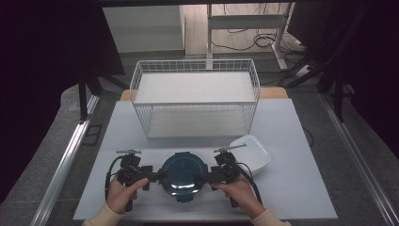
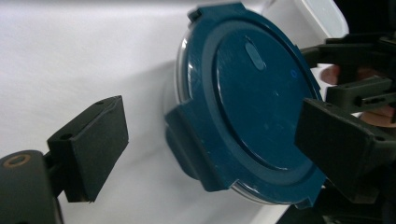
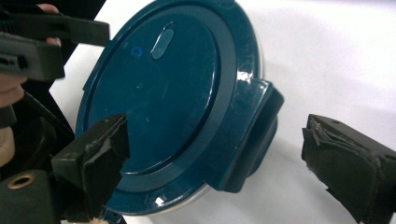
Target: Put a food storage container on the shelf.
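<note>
both grippers sit low at the near edge of the table, one on each side of the round container with the dark teal snap-on lid (image 1: 182, 173). left gripper (image 1: 149, 177) first: its jaws stand apart, one black pad out over bare white tabletop, the other over the lid's rim, with the side latch tab (image 2: 189, 144) in the gap between them and nothing pressed. right gripper (image 1: 209, 178) mirrors that, jaws spread wide around the opposite latch tab (image 3: 254, 135), one pad hanging over the lid's top, the other clear on the far side, no squeeze on anything. so the container rests on the white table (image 1: 301, 188), held by neither hand, dead centre between my two tools.

just to the right and behind lies a white squarish plastic lid or dish (image 1: 251, 153), close to my right hand (image 1: 240, 193). farther back stands the white wire basket (image 1: 195, 96) with its two shelves, well apart.

risks now, as i judge them: if one pad lands on the lid's flat top instead of the tab, it could skid and shove the container sideways. closing one side before the other could tip or spin it. and a wide swing on the right could knock that white dish.
</note>
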A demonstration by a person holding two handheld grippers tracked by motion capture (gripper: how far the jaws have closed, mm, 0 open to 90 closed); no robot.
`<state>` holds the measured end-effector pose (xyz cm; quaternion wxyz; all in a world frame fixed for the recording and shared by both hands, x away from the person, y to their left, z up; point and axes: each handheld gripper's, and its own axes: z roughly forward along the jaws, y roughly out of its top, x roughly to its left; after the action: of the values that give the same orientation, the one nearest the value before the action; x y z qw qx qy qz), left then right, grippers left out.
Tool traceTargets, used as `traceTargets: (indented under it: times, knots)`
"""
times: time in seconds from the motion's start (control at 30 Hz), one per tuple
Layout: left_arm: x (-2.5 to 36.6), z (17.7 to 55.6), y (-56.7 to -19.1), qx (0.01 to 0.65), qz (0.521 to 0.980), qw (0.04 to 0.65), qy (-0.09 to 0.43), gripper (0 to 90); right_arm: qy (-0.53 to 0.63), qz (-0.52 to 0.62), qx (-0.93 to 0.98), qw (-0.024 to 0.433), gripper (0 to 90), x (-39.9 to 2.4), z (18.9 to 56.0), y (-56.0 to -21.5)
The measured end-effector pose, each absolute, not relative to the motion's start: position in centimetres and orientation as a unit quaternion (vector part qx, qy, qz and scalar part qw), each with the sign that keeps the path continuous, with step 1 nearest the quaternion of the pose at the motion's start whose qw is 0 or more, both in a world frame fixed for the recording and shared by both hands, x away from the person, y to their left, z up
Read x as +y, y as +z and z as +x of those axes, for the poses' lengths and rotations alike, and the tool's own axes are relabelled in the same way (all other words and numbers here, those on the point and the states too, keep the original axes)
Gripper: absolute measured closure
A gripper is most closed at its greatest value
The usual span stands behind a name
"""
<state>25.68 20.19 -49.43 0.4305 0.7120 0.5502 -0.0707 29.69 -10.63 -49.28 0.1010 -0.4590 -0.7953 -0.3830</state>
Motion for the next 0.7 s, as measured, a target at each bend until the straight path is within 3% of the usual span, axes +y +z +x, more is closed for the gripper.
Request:
traceTargets:
  times: [0.43,0.7]
  knots:
    - [19.2,25.5,-51.0,0.544,0.709,0.434,-0.115,15.0,-0.380,-0.473,-0.781,0.148,9.0,-9.6,29.5,-50.8]
    - [19.2,25.4,-51.2,0.564,0.692,0.436,-0.119,26.9,-0.388,-0.486,-0.765,0.165,15.6,-9.8,29.4,-50.9]
